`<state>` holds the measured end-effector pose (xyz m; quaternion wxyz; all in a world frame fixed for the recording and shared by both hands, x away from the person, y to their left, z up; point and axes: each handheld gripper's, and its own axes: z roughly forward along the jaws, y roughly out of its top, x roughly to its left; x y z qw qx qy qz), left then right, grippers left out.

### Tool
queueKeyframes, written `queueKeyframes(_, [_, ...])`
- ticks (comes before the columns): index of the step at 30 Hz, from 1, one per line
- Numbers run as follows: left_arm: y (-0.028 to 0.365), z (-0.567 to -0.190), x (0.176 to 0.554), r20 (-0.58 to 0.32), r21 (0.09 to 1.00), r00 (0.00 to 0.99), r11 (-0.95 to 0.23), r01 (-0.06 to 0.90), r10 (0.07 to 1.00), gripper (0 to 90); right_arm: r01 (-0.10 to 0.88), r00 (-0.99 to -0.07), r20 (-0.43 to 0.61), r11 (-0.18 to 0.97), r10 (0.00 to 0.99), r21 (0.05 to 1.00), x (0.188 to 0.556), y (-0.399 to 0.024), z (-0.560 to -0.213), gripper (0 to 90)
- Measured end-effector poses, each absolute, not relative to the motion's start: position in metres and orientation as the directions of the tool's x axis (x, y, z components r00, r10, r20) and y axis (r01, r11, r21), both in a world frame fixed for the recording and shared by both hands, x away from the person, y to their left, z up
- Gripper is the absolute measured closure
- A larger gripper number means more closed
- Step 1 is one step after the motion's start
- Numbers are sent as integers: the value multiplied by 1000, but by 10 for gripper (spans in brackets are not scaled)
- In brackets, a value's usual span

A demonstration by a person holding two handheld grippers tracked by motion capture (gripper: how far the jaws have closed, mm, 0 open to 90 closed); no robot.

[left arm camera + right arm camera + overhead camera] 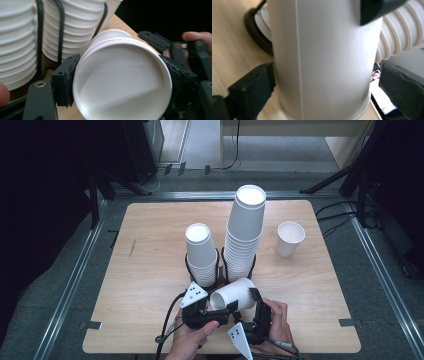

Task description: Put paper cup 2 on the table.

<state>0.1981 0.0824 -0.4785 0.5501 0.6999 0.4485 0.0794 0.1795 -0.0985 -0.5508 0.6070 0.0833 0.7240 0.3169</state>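
A plain white paper cup point(234, 295) with a rolled rim and a straight side seam lay on its side above the near edge of the pale wooden table point(150, 270), its long axis level, mouth toward the left gripper point(220, 312), base toward the two racked cup stacks point(245, 237). Both the left gripper and the right gripper point(252, 295) were clamped on it. No print was readable.

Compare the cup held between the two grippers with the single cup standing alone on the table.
The held cup lies tipped on its side, off the table; the lone cup stands upright with its mouth up. The held cup is gripped by both grippers; the lone cup is untouched. Both are plain white paper cups.
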Motion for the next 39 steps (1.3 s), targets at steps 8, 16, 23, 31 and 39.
queueKeyframes(8, [91,-471,196,-375,869,611,34,494,697,247,-276,-331,-745,695,580,664,174,-105,-541,0])
queueKeyframes(16, [103,-457,191,-353,907,640,82,413,683,248,-245,-425,-594,545,683,802,168,-125,-517,0])
queueKeyframes(23, [111,-452,186,-326,935,642,138,326,694,247,-140,-504,-380,361,775,922,171,-134,-498,0])
queueKeyframes(31, [116,-449,182,-318,947,663,188,261,678,247,-9,-571,-108,125,814,992,175,-143,-481,0])
queueKeyframes(39, [115,-453,181,-315,949,683,235,211,659,245,94,-584,90,-43,807,995,176,-150,-471,0])
